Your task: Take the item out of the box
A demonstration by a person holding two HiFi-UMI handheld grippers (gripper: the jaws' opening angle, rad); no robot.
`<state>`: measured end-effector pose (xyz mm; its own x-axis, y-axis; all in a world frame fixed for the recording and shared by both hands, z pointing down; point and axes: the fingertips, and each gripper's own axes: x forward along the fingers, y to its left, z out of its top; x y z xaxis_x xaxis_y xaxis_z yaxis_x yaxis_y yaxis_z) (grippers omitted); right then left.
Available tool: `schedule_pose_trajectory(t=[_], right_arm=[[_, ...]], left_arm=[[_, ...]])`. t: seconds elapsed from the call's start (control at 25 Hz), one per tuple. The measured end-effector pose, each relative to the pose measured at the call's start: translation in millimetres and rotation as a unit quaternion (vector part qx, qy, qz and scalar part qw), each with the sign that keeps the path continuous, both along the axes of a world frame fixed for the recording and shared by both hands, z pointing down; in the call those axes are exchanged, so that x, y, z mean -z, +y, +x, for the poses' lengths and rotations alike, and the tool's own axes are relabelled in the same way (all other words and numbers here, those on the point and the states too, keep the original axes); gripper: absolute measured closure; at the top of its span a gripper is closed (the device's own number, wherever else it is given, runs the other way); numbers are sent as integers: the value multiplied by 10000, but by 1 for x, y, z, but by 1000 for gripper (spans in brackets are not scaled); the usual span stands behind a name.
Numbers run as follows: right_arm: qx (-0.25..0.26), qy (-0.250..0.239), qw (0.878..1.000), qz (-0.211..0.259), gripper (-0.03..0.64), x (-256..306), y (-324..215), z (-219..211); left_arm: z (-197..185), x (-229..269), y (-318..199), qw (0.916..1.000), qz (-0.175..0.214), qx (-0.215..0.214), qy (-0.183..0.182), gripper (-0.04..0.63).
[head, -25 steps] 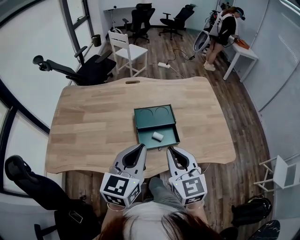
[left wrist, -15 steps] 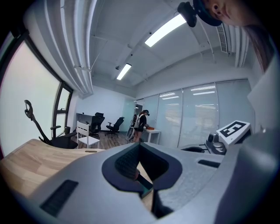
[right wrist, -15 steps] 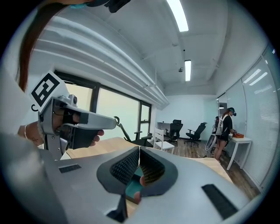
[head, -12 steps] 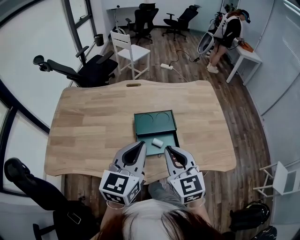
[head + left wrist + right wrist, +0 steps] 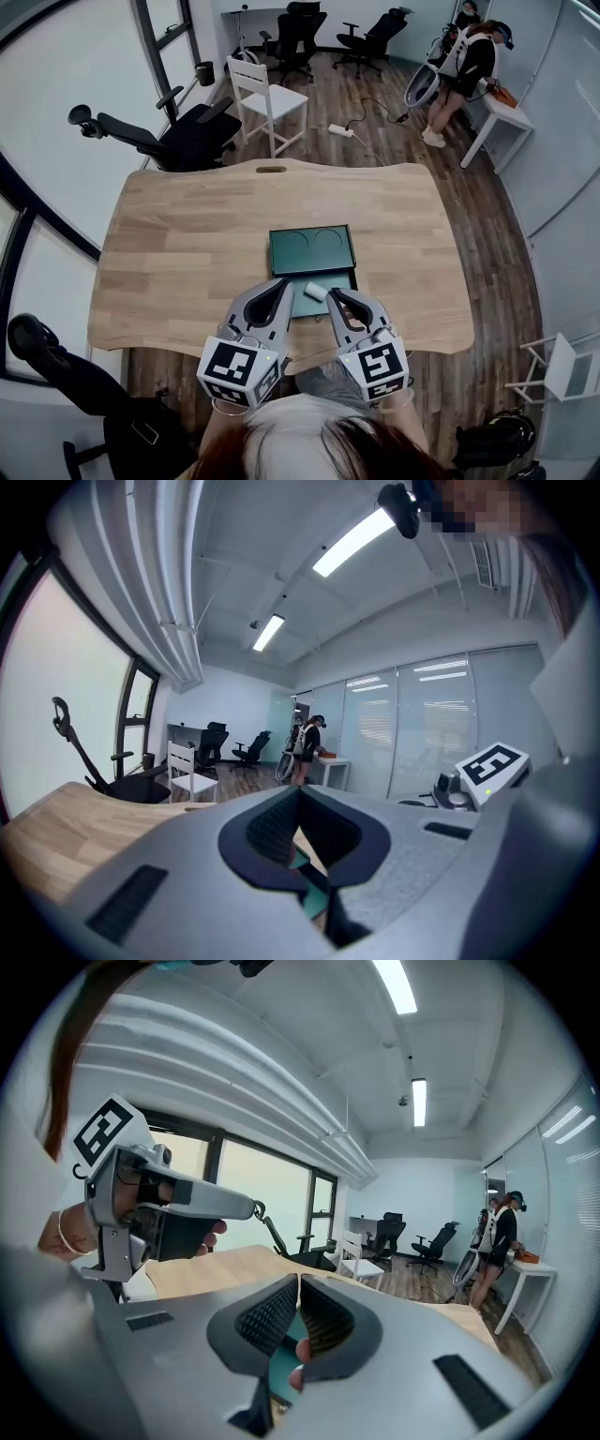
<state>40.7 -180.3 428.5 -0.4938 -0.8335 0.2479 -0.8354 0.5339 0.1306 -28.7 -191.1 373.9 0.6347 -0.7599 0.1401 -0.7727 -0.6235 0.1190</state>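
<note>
A dark green box (image 5: 312, 249) lies open in the middle of the wooden table (image 5: 187, 244), its lid flat on the far side. In the near half rests a small white item (image 5: 316, 292). My left gripper (image 5: 283, 286) is shut and empty, its tip at the box's near left edge. The right gripper (image 5: 336, 295), also shut and empty, has its tip at the near edge just right of the item. In the left gripper view the jaws (image 5: 298, 793) meet, with green box (image 5: 312, 899) showing below them. The right gripper view shows closed jaws (image 5: 298, 1282) above the box (image 5: 279, 1365).
A black office chair (image 5: 187, 141) and a white chair (image 5: 267, 98) stand beyond the table's far edge. A person (image 5: 464, 61) stands by a white desk (image 5: 506, 108) at the far right. Another black chair (image 5: 56, 375) is at my near left.
Both grippers have moved forward, from short of the table's near edge to the near edge of the box. Both stay shut. The box and item have not shifted.
</note>
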Motion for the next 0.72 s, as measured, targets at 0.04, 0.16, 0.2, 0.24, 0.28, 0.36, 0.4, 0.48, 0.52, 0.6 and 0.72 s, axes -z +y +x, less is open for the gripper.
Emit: schedule_pose_trajectory(t=[0.04, 0.16, 0.2, 0.24, 0.28, 0.36, 0.4, 0.48, 0.52, 0.6, 0.72], right_arm=[[43, 30, 10000, -32, 591, -3, -3, 0], [170, 103, 9997, -160, 591, -13, -9, 0], [209, 126, 9995, -206, 591, -17, -11, 0], [246, 153, 9993, -249, 591, -21, -13, -1], [284, 182, 9990, -291, 589, -24, -16, -2], [370, 242, 9983, -381, 589, -31, -21, -4], [409, 272, 9979, -426, 589, -35, -23, -5], [476, 327, 9970, -514, 589, -42, -27, -6], [507, 354, 9965, -556, 589, -46, -29, -6], [567, 412, 9955, -636, 588, -54, -33, -8], [673, 491, 9936, -757, 575, -63, -38, -10]], left_arm=[[0, 0, -3, 10000, 0, 20, -4, 589], [2, -1, -9, 10000, -10, 68, -20, 589], [2, -2, -12, 10000, -15, 80, -24, 589], [2, -2, -14, 10000, -21, 90, -26, 589], [2, -2, -16, 9999, -27, 100, -25, 589], [1, -3, -22, 9999, -45, 122, -23, 589], [1, -3, -25, 9999, -55, 132, -23, 589], [2, -5, -29, 9999, -70, 148, -27, 589], [3, -6, -31, 9998, -77, 155, -27, 589], [3, -7, -34, 9998, -88, 167, -25, 589], [4, -7, -40, 9998, -100, 191, -20, 589]])
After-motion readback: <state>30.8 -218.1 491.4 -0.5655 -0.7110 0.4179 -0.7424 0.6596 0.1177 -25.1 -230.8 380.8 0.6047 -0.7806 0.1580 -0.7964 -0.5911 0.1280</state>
